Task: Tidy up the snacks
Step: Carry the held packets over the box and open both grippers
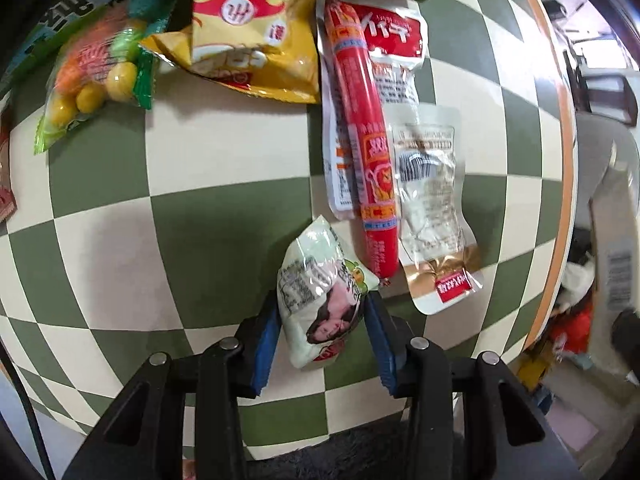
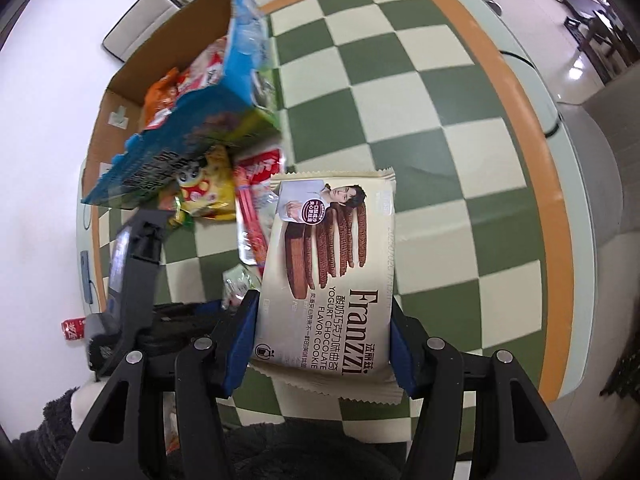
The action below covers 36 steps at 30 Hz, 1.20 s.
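The left tool [image 1: 322,320] grips a small pale snack pouch [image 1: 320,300] between its blue pads, low over the checkered bench [image 1: 200,220], beside a red sausage stick [image 1: 366,140] lying on clear packets. The right tool [image 2: 324,340] clamps a Franzzi cookie pack [image 2: 328,272] above the bench, near a cardboard box [image 2: 120,120] of snacks

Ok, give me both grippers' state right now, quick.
Left gripper: shut on a small white snack packet.
Right gripper: shut on the Franzzi cookie pack.
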Tool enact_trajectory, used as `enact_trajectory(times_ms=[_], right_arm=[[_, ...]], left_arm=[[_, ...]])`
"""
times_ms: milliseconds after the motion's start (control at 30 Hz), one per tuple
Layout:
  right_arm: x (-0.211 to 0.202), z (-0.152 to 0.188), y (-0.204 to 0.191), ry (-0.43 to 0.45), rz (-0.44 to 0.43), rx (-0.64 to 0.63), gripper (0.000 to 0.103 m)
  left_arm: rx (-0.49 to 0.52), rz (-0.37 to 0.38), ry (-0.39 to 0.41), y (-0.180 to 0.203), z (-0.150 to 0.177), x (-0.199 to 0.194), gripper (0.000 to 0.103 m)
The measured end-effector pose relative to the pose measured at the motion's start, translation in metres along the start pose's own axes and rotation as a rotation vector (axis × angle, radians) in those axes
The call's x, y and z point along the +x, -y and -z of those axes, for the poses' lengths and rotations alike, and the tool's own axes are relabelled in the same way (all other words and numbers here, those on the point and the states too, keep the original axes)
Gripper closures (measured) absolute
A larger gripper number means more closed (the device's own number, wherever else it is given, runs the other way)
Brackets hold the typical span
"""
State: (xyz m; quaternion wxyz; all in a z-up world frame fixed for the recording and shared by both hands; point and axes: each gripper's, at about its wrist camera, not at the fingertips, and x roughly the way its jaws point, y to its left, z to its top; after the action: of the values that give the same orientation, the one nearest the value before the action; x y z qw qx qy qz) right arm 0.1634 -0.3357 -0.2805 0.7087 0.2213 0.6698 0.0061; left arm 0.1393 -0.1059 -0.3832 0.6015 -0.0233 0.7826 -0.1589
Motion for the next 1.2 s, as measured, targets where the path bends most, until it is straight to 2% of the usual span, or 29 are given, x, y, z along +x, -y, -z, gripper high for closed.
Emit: enact_trajectory(times_ms=[167, 333, 500, 667, 800, 933, 1033, 1200], right_arm=[[0.005, 0.005, 0.004, -0.006, -0.003, -0.007, 0.042], [0.003, 0.006, -0.009, 0.003, -0.011, -0.042, 0.042], [0.003, 0.005, -0.020, 0.005, -0.032, -0.062, 0.042], [-0.011, 0.002, -0.038, 0.018, -0.077, -0.089, 0.042], [-0.033, -0.009, -0.071, 0.054, -0.147, -0.145, 0.042], [-0.051, -0.030, -0.119, 0.090, -0.230, -0.226, 0.042], [-0.054, -0.055, -0.165, 0.115, -0.274, -0.298, 0.042], [-0.027, -0.105, -0.234, 0.148, -0.284, -0.383, 0.042]], left_arm=[[0.046, -0.041, 0.045, 0.000, 0.006, -0.014, 0.069], [0.090, -0.074, 0.083, 0.011, 0.016, -0.028, 0.069], [0.071, -0.042, 0.121, 0.002, 0.022, -0.050, 0.069], [0.071, 0.005, 0.221, -0.003, 0.038, -0.113, 0.069], [0.060, 0.041, 0.354, -0.014, 0.041, -0.186, 0.069], [0.037, 0.040, 0.479, -0.037, 0.019, -0.258, 0.069], [0.012, -0.016, 0.531, -0.063, -0.016, -0.290, 0.069], [-0.085, -0.034, 0.477, -0.114, -0.073, -0.292, 0.069]])
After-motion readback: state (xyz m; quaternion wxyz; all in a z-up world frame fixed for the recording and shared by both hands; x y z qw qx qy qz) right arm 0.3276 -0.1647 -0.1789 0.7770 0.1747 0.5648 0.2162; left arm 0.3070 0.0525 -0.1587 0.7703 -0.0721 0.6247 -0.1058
